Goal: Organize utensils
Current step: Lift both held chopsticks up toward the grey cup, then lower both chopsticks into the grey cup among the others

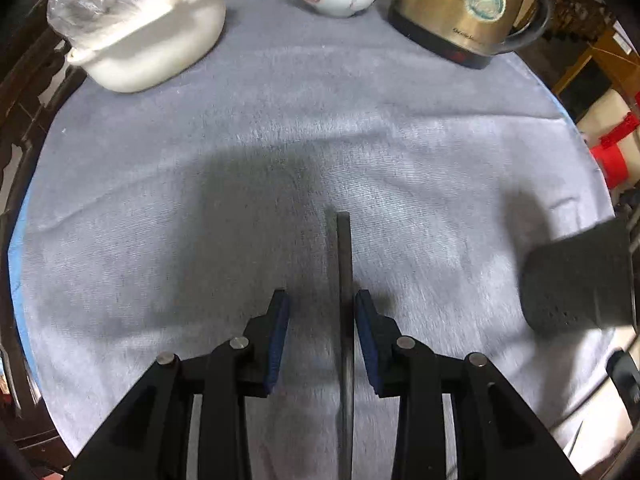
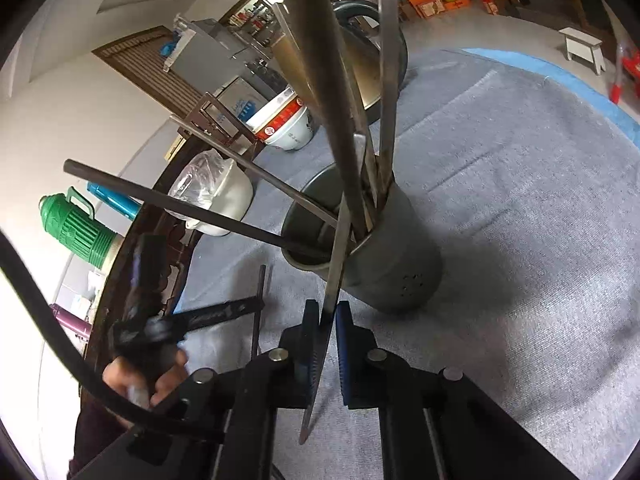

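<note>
1. Right gripper (image 2: 328,312) is clamped on a flat metal utensil (image 2: 334,264) that slants up toward the holder's rim.
2. Holder (image 2: 384,256) stands just beyond it on the cloth (image 2: 520,200), chopsticks (image 2: 200,208) fanned out of it.
3. Left gripper (image 1: 322,300) is spread open, low over the cloth, with a dark chopstick (image 1: 344,280) lying between the pads by the right one.
4. Holder (image 1: 576,276) sits off to its right.

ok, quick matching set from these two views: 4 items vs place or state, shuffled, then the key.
1. kettle
2. white pot
3. utensil holder
4. chopstick

A. flat on the cloth, between open left fingers
B. far right, brass-coloured
C. far left, plastic bag on top
D. upright, holding several utensils

Pairs: 1-B, 2-C, 3-D, 4-A
</note>
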Demonstrator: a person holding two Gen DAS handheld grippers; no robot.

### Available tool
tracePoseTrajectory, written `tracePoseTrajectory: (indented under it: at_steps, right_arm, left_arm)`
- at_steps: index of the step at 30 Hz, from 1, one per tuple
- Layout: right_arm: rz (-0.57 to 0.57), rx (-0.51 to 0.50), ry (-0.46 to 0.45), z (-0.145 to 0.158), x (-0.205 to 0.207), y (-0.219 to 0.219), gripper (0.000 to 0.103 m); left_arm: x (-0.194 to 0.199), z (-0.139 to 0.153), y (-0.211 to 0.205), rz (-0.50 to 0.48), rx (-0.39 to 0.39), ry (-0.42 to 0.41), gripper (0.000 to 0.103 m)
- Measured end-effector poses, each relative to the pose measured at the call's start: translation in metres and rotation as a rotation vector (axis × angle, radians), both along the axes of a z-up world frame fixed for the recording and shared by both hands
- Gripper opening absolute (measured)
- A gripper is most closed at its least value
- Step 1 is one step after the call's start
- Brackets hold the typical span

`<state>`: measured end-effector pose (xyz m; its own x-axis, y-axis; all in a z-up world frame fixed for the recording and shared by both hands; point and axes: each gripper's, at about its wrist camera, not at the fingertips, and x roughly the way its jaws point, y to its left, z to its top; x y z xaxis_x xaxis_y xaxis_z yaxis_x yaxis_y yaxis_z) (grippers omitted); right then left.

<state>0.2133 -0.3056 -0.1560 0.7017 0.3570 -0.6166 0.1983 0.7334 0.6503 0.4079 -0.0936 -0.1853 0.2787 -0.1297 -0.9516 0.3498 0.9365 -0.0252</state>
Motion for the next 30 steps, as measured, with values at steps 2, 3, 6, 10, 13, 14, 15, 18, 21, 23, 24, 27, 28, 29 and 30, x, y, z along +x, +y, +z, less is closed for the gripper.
tracePoseTrajectory:
  at_steps: [2, 3, 6, 10, 13, 14, 15, 18, 21, 23, 24, 27, 28, 29, 30]
  right_arm:
    - [0.005, 0.013, -0.004, 0.000, -0.001, -0.002, 0.009]
    - [0.006, 0.019, -0.005, -0.001, 0.000, -0.002, 0.009]
    - [0.008, 0.052, 0.005, -0.003, 0.001, -0.006, 0.012]
    - [-0.018, 0.068, -0.001, -0.004, 0.002, -0.010, 0.012]
    - [-0.007, 0.008, -0.023, 0.001, 0.000, -0.005, 0.009]
    - [-0.009, -0.006, -0.029, 0.003, -0.002, -0.004, 0.009]
    - [-0.009, -0.011, -0.038, 0.005, -0.004, -0.003, 0.009]
    - [0.006, -0.020, -0.063, 0.014, -0.010, 0.000, 0.008]
    - [0.025, -0.026, -0.089, 0.023, -0.019, 0.004, 0.007]
    - [0.033, -0.044, -0.115, 0.030, -0.026, 0.007, 0.007]
    - [0.036, -0.054, -0.134, 0.036, -0.031, 0.008, 0.007]
    - [0.043, -0.070, -0.191, 0.054, -0.044, 0.012, 0.007]
    - [0.044, -0.078, -0.210, 0.061, -0.047, 0.012, 0.007]
    - [0.044, -0.085, -0.221, 0.066, -0.051, 0.013, 0.007]
    - [0.041, -0.094, -0.234, 0.071, -0.054, 0.012, 0.007]
  left_arm:
    - [0.000, -0.002, -0.006, -0.019, 0.007, -0.006, 0.019]
    - [-0.001, -0.003, -0.008, -0.023, 0.017, -0.015, 0.010]
    - [-0.007, -0.004, -0.009, -0.028, 0.003, -0.020, 0.007]
    - [-0.020, 0.003, 0.000, -0.018, -0.038, -0.037, 0.006]
    - [-0.034, 0.016, 0.008, -0.022, -0.072, -0.063, 0.006]
    - [-0.039, 0.020, 0.010, -0.025, -0.082, -0.071, 0.006]
    - [-0.045, 0.027, 0.014, -0.029, -0.101, -0.082, 0.006]
    - [-0.061, 0.045, 0.025, -0.042, -0.148, -0.110, 0.006]
    - [-0.075, 0.062, 0.028, -0.048, -0.181, -0.140, 0.006]
    - [-0.087, 0.078, 0.031, -0.052, -0.210, -0.162, 0.006]
    - [-0.095, 0.087, 0.031, -0.061, -0.226, -0.181, 0.006]
    - [-0.112, 0.113, 0.024, -0.094, -0.247, -0.239, 0.006]
    - [-0.119, 0.121, 0.025, -0.105, -0.255, -0.257, 0.006]
    - [-0.124, 0.127, 0.023, -0.115, -0.263, -0.274, 0.006]
    - [-0.128, 0.134, 0.021, -0.125, -0.270, -0.291, 0.006]
